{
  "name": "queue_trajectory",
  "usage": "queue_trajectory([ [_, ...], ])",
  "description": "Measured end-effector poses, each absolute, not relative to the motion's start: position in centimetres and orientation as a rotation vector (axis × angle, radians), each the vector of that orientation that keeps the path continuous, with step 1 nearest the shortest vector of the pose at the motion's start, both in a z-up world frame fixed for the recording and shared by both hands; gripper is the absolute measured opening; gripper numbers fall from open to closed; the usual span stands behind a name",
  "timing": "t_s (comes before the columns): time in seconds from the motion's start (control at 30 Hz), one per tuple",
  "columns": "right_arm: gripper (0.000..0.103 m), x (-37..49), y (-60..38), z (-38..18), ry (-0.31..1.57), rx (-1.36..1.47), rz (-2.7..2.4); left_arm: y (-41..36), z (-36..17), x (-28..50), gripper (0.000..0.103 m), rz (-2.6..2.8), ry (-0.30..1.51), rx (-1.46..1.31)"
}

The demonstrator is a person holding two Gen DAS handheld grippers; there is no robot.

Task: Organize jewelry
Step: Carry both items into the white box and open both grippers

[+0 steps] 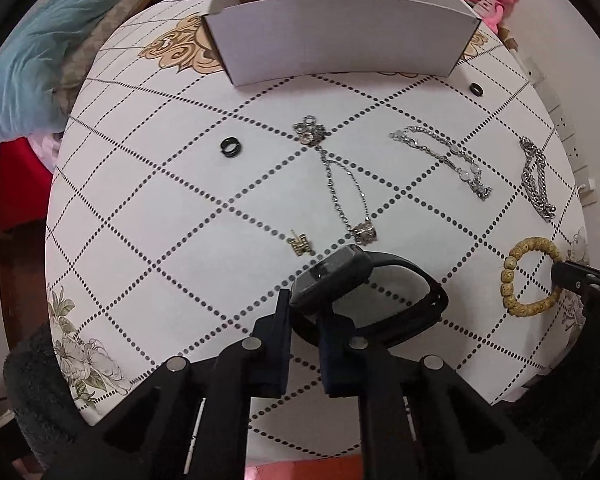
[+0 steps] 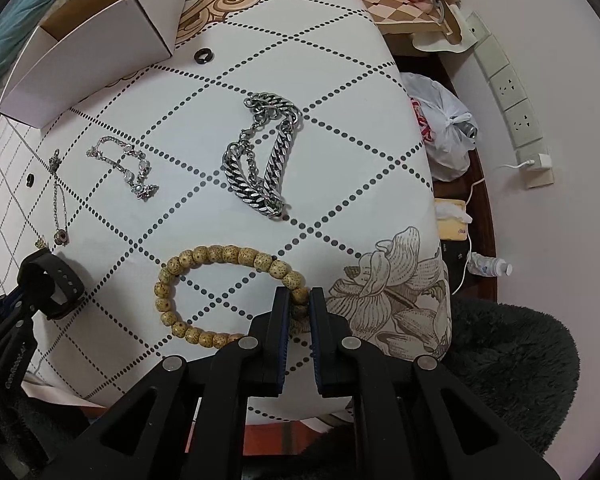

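At the desk's near edge the left claw [image 1: 305,312] is pinched narrow on the black smartwatch [image 1: 332,276], its fingers closed on the strap just below the tilted watch face; the looped strap rests on the desk [image 1: 148,208] behind them. Toward the near right corner the right claw [image 2: 299,300] is clamped narrow on the beaded bracelet [image 2: 204,296], one tan bead caught between the fingers while the remaining beads lie in an oval on the cloth, beside the printed flower.

Just beyond the watch sits a small gold earring [image 1: 301,243], and next to it the pendant end of a thin silver necklace [image 1: 342,184], which runs away toward the middle of the desk. To its right a slim silver bracelet [image 1: 444,160] lies diagonally, and nearer the right edge a heavy chain bracelet [image 2: 260,156] is folded over on itself.

Farther back, a black ring [image 1: 231,146] rests left of the necklace's clasp end, and a second black ring [image 1: 476,89] sits close to the right front corner of the white cardboard box [image 1: 340,40]. The box stands open-topped at the far edge of the desk.
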State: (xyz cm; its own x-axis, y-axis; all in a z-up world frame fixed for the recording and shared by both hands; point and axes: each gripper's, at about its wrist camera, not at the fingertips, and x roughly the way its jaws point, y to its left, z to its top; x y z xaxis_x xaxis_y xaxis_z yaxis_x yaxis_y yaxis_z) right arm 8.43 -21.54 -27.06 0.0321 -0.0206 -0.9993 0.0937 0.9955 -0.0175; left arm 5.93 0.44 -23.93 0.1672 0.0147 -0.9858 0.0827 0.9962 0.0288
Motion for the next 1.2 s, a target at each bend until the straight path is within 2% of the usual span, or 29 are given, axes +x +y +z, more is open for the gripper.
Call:
queue_trajectory([
  [0.17,0.009,8.1,-21.8,-26.1,1.513,0.156,-0.055,1.6,-22.0,5.4,0.008,-0.064,1.349,0.071],
  [0.33,0.009,7.8,-20.6,-22.2,1.432,0.202,0.022,2.3,-18.3,4.7,0.008,-0.084,1.275,0.055],
  [0.53,0.009,9.2,-18.9,-16.9,1.333,0.195,0.113,1.6,-13.6,8.0,0.008,-0.098,1.187,0.021],
  [0.73,0.009,12.6,-17.5,-12.2,1.242,0.160,0.181,0.8,-11.3,12.7,0.008,-0.103,1.117,0.003],
  [0.97,0.009,19.5,-15.8,-9.0,1.170,0.114,0.223,1.3,-10.6,17.8,0.008,-0.092,1.102,-0.003],
  [1.2,0.009,25.6,-14.0,-10.4,1.208,0.089,0.228,2.8,-13.1,23.1,0.008,-0.095,1.181,-0.074],
])
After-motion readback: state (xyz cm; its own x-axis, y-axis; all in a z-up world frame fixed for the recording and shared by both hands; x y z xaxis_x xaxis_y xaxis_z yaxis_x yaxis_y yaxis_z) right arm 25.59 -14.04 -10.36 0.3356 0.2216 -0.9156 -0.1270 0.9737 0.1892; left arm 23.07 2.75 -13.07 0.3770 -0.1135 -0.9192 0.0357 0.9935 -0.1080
